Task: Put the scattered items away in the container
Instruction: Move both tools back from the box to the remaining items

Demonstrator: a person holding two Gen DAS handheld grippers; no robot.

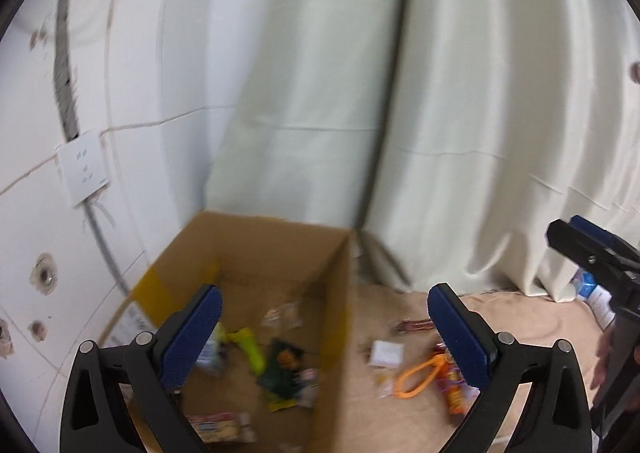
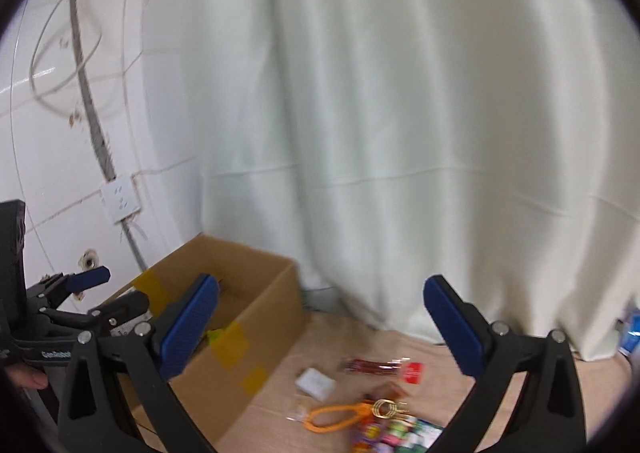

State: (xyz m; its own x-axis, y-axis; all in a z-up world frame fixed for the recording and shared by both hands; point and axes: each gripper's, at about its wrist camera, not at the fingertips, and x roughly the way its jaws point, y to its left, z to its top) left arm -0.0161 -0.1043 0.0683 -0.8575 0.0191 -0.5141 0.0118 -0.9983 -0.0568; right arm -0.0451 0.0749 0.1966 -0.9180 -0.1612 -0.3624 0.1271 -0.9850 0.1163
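orange loop (image 2: 334, 417) lies lengthwise left-right beside box (image 2: 256, 337)

A beige cloth-covered floor (image 2: 448, 349) carries an open cardboard box (image 2: 256, 317) by the white wall. Beside the box lie a white packet (image 2: 316, 383), a red wrapper (image 2: 380, 365), an orange loop (image 2: 332, 417) and colourful snack packs (image 2: 400, 433).

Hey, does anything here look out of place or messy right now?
Yes. Several items lie loose on the tan cloth outside the brown cardboard box: an orange looped cord, a small white packet and a red wrapped packet. Other snack packets already sit inside. Both grippers are open and empty.
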